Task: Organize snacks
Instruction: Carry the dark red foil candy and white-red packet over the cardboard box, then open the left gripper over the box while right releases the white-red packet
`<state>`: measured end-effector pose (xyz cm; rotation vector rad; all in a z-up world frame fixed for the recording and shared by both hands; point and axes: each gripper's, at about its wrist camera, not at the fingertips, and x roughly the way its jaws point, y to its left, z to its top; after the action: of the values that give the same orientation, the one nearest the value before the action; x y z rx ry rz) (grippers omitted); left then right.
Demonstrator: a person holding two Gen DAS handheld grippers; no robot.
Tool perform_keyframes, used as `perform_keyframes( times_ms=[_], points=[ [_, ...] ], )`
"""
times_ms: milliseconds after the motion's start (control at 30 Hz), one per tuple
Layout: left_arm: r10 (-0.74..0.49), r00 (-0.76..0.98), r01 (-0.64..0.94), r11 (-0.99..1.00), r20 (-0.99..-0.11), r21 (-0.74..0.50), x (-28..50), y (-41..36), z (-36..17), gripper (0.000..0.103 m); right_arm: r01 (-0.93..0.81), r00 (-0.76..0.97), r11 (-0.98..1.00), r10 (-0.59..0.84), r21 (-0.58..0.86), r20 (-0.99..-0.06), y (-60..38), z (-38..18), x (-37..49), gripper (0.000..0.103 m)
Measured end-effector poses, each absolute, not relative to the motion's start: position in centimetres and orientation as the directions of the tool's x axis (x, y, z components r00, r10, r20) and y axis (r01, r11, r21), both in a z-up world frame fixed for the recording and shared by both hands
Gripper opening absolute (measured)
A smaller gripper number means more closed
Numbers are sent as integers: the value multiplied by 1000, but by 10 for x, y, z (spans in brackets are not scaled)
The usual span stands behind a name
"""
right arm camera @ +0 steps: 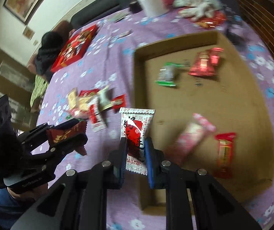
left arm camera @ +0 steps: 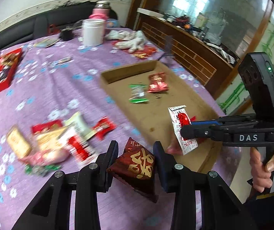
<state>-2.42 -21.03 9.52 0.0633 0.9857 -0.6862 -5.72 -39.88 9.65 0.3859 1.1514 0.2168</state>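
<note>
Our left tongs (left arm camera: 135, 160) clench a dark red, gold-lettered triangular foil packet (left arm camera: 137, 164); our right tongs (right arm camera: 136, 154) pinch a white-and-red sachet (right arm camera: 136, 132), both above the desk (left arm camera: 60, 88) beside the shallow cardboard tray (left arm camera: 175, 103). Light, crinkly, slippery wrappers: we grip mid-body.

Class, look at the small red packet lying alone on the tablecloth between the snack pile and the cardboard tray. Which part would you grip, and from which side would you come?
Probably best: take the red packet across its narrow middle, coming straight down from above. It lies flat on the tablecloth, slightly apart from the snack pile, so there looks to be bare cloth for a finger on each long side. Blur hides its crimped ends.
</note>
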Motion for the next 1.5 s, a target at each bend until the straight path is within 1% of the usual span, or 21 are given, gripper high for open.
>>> perform_keyframes(
  times_ms=[267, 467, 700, 900, 1067, 1333, 1367, 1433, 1500],
  points=[
    [-527, 310, 616, 745, -791, -255, -10, -280, 88, 39, 141, 412, 918, 286, 371, -865, -456, 88, -60, 17],
    [-509, 303, 607, 755, -806, -248, 5, -314, 72, 39, 149, 409, 928, 257, 342, -875, -476, 79, -44, 17],
    [-489, 289, 579, 774, -823, -257, 13, -328, 53, 39, 161, 379, 934, 241, 319, -894, -484, 61, -22, 17],
    [-464, 291, 585, 778, -837, -228, 13, -337, 48, 39, 168, 377, 930, 247, 328, -893, -489, 52, -16, 17],
    [-466, 292, 592, 774, -835, -225, 11, -340, 47, 39, 182, 369, 924, 252, 336, -894, -493, 44, -17, 17],
    [-461, 299, 603, 770, -836, -209, 8, -343, 49, 40, 174, 376, 932, 236, 318, -896, -488, 49, -19, 17],
    [-460, 296, 606, 768, -837, -208, 7, -343, 49, 41, 179, 378, 933, 228, 313, -897, -488, 50, -20, 17],
    [-461, 295, 607, 767, -837, -209, 6, -342, 50, 53, 186, 379, 931, 226, 313, -897, -489, 53, -22, 18],
    [-465, 303, 607, 767, -832, -207, 5, -340, 53, 55, 195, 384, 930, 219, 311, -897, -489, 56, -25, 18]
  ],
)
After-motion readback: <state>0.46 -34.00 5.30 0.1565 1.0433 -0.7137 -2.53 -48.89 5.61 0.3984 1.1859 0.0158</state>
